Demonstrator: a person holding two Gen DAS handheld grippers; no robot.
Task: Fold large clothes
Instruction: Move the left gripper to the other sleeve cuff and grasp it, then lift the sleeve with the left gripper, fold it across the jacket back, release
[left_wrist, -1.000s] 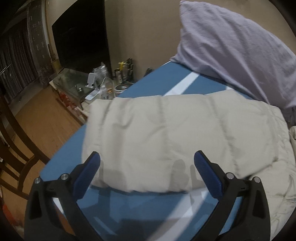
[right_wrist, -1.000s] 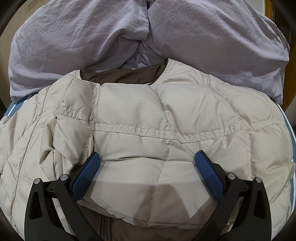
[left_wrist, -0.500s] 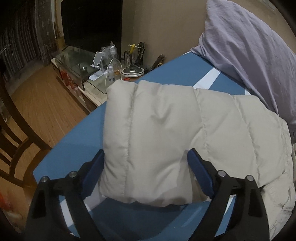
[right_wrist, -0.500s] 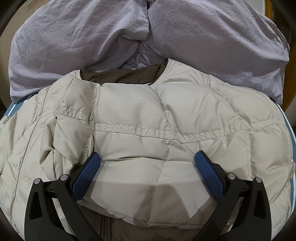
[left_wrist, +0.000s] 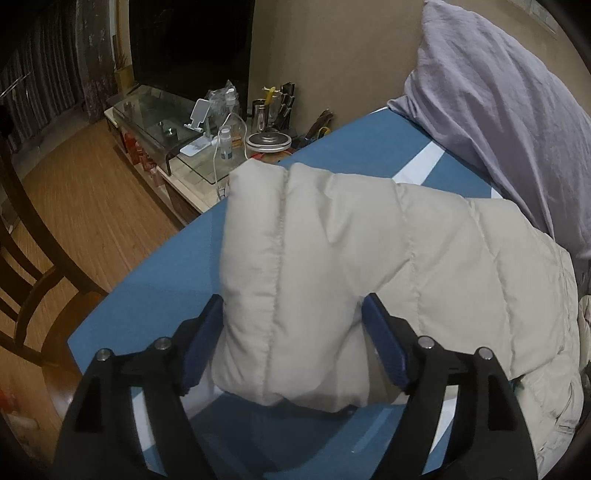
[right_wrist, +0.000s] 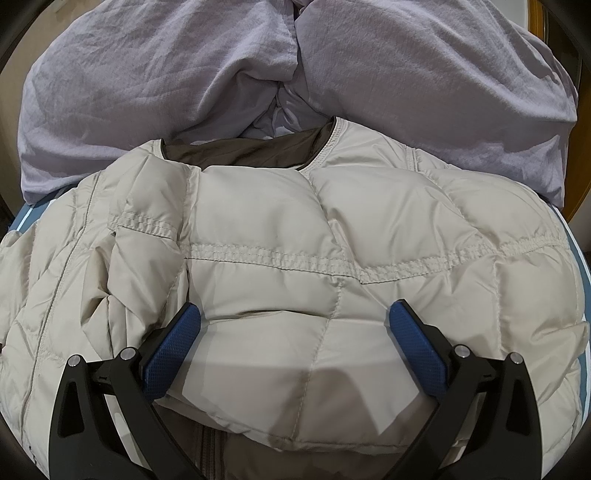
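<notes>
Left gripper (left_wrist: 293, 310): jaws closing around the end of the jacket's sleeve (left_wrist: 295, 266); both blue pads (left_wrist: 382, 339) lie against the puffed fabric, which bulges between them; the sleeve runs from the gripper back toward the jacket's body at the right edge of this view. Right gripper (right_wrist: 295, 325): jaws spread wide over the jacket (right_wrist: 295, 229), nothing pinched; its pads (right_wrist: 171, 350) sit at or just above the quilted surface, and contact cannot be told. Jacket: cream, quilted, spread on the blue sheet (left_wrist: 155, 280); brown lining visible at the collar (right_wrist: 258, 155), which points toward two lilac pillows (right_wrist: 166, 92); the collar edge lies just beside them; a zip (right_wrist: 210, 450) shows at the lower edge, between the right gripper's arms. Beyond the bed: a glass stand (left_wrist: 159, 125) with bottles, a cable and a round tin; a dark screen (left_wrist: 188, 48) against the wall; a wooden chair (left_wrist: 29, 258) on the plank floor at the left.
</notes>
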